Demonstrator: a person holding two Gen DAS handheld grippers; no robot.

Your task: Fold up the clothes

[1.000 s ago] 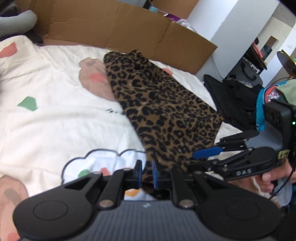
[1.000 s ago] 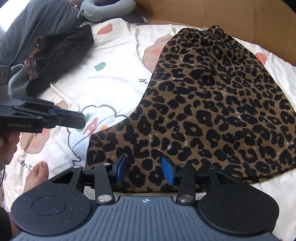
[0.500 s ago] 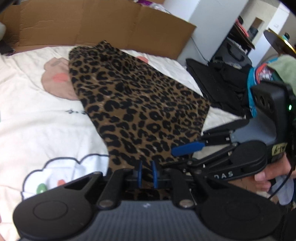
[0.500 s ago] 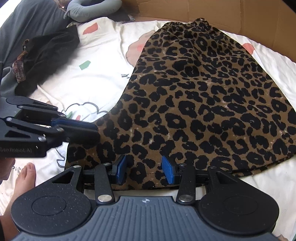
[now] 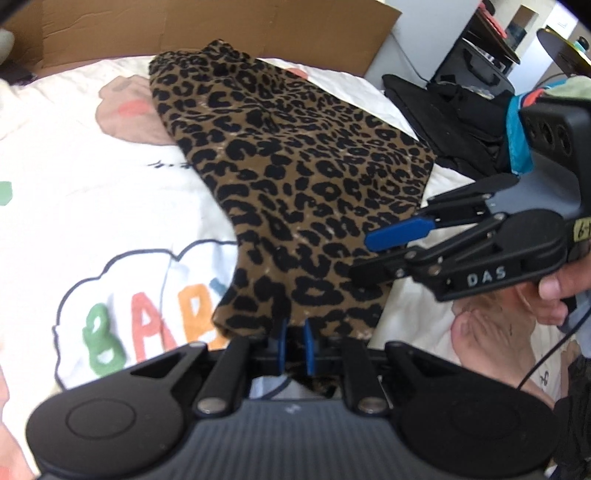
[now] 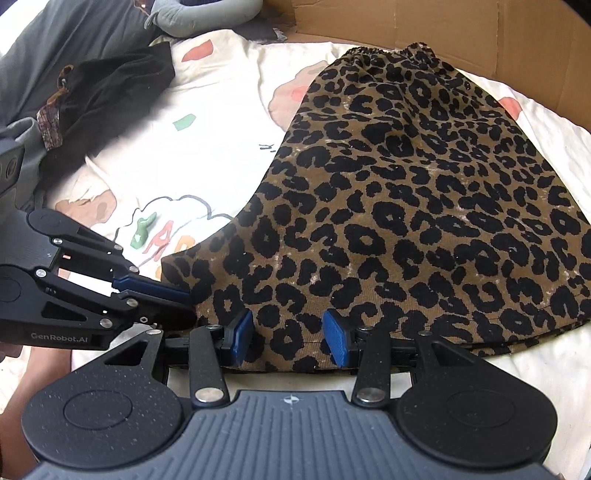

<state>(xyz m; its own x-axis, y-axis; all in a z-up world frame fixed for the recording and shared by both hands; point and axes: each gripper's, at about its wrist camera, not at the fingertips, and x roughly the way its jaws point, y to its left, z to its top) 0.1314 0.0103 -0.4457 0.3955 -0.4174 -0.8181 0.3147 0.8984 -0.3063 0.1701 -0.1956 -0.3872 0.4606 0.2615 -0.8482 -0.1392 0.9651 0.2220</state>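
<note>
Leopard-print skirt (image 6: 424, 206) lies on the white printed bedsheet (image 5: 92, 192), waistband at the far end near the cardboard panel (image 6: 461, 26), hem toward me. It looks already doubled lengthwise; I can see stacked edges along the near right hem in the right wrist view.

My left gripper (image 5: 294, 345) has its blue pads nearly pressed together, pinching the near hem corner of the skirt; fabric runs straight into the gap. I hold that corner because it is the free one that has to be carried over for a fold.

My right gripper (image 6: 288, 338) is half spread, pads either side of the hem edge, fabric between them but not squeezed as far as I can see. Probably parked there to take the hem next or to pin it flat while the left does its bit. The two grippers sit just beside each other at the hem.

Black garment (image 6: 110, 85) sits well apart on the left of the sheet, out of the way. Bare foot (image 5: 491, 343) rests on the sheet near the right gripper.
</note>
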